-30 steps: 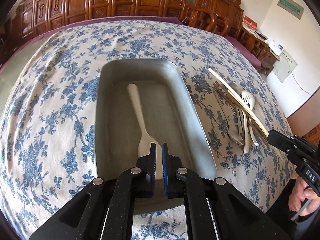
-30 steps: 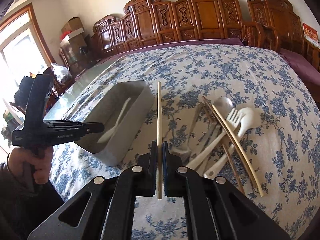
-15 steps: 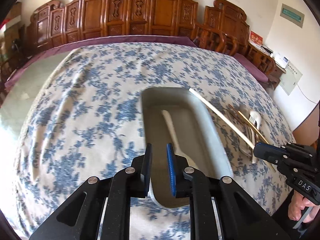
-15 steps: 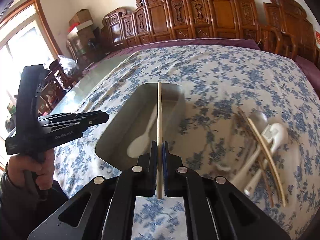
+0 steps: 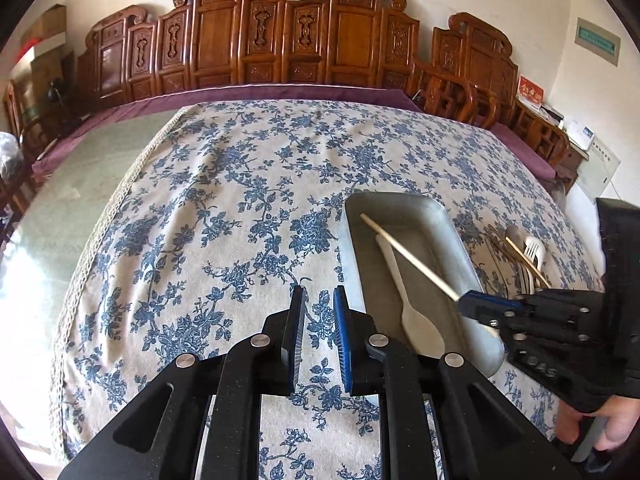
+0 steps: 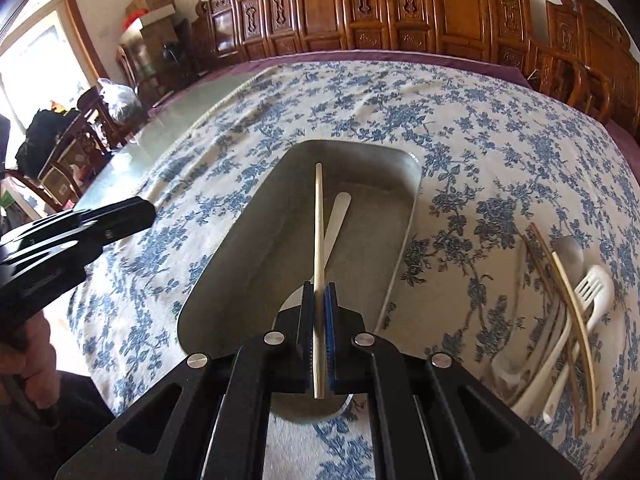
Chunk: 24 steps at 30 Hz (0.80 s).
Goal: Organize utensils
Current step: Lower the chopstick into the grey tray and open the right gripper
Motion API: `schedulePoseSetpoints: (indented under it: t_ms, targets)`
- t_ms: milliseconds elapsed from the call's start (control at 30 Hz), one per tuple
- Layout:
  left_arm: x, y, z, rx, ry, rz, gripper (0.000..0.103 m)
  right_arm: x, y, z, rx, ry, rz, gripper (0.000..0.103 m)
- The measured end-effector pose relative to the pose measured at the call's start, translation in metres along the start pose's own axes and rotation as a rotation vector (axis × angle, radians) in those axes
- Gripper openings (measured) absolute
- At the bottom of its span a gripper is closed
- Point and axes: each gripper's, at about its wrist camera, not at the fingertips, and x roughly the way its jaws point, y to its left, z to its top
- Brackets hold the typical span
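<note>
Here, nearest the right wrist camera, the right claw (image 6: 319,300) is clamping a pale wooden chopstick (image 6: 318,224) between its pads, the stick running on toward twelve o'clock over the metal tray (image 6: 404,216). The stick's far tip is hanging above the tray's far half, and it is crossing over the white spoon (image 6: 338,210) that is already lying in the tray. Whether the stick is touching the spoon I cannot tell.

At nine o'clock in the same view, the left claw (image 6: 144,212) is standing off beside the tray above the flowered cloth on the bench (image 6: 460,112). From its own camera the left claw (image 5: 318,308) is showing its pads a little apart with nothing between them, only cloth below; its jaws have just been opening.

Farther out at three o'clock, the remaining pile is lying on the cloth just beside the tray: a white fork (image 6: 592,292), a metal spoon (image 6: 568,250), another light chopstick (image 6: 576,300) and darker sticks tangled under them.

The step in hand, as I judge it, is carrying one chopstick into the tray. The next move is calling for lowering the stick along the tray's length so both ends clear the rim, then parting the pads. With the pile still waiting, the task is looking early.
</note>
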Motion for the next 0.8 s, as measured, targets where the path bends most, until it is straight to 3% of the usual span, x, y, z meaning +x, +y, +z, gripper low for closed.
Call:
schedulePoseSetpoints:
  t_ms: [400,633,800]
  targets:
    - [0.0,-0.009,0.001,0.005,-0.001,-0.023,0.013,0.014,0.011,-0.005,-0.032,0.018,0.05,0.007]
    - [-0.002,-0.025,0.002,0.021,-0.013,-0.055,0.016,-0.036,-0.009,-0.007,-0.049,-0.077,0.049,0.007]
    - [-0.001,-0.05,0.001,0.051,-0.022,-0.086,0.03,-0.075,-0.056,-0.02,-0.047,-0.111,-0.041,0.007]
